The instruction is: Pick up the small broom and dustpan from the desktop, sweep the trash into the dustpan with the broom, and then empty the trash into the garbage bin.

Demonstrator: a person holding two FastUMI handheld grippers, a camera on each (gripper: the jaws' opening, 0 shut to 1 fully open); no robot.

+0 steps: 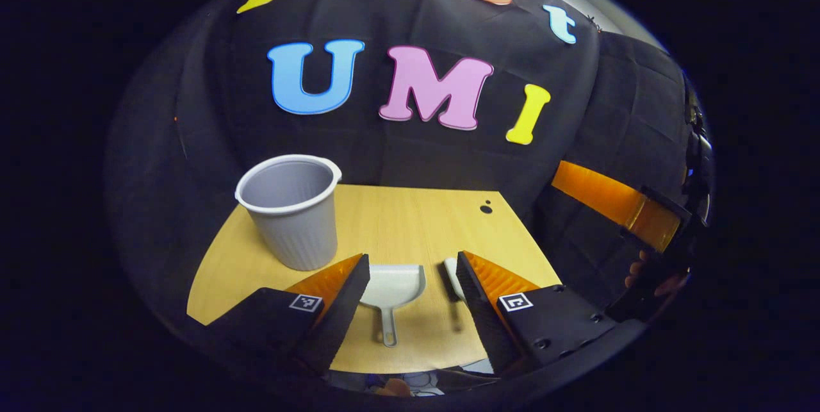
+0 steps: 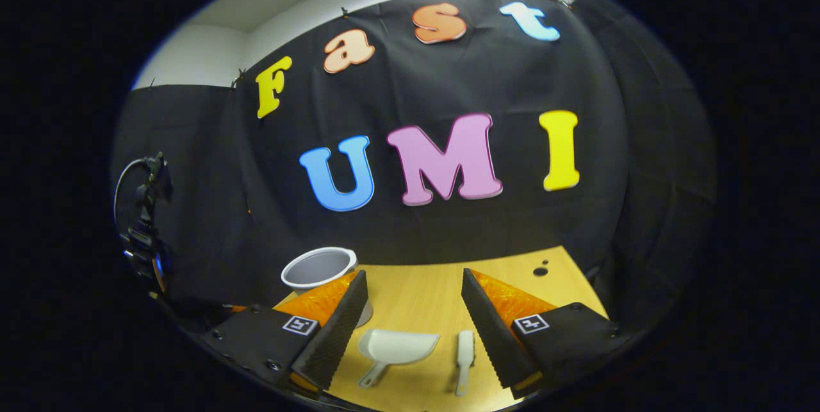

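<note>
While both tongs hang apart above the surface (image 2: 416,300), the dustpan (image 1: 392,285) lies between the left tongs (image 1: 413,290), brush (image 2: 464,351) between the right tongs (image 2: 414,325), bin (image 1: 291,210) beyond.

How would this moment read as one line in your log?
stage: start | left claw: open | right claw: open | dustpan, broom: on desk, untouched

The left gripper view is taken from above the desk's (image 1: 410,220) near edge, angled down and toward the back wall, with the bin (image 1: 291,210) close at left. The right gripper view is taken from higher and further back, aimed more level at the wall. The desk, bin (image 2: 318,268), dustpan (image 1: 391,287) (image 2: 394,348) and broom (image 2: 464,354) are shared by both views.
</note>
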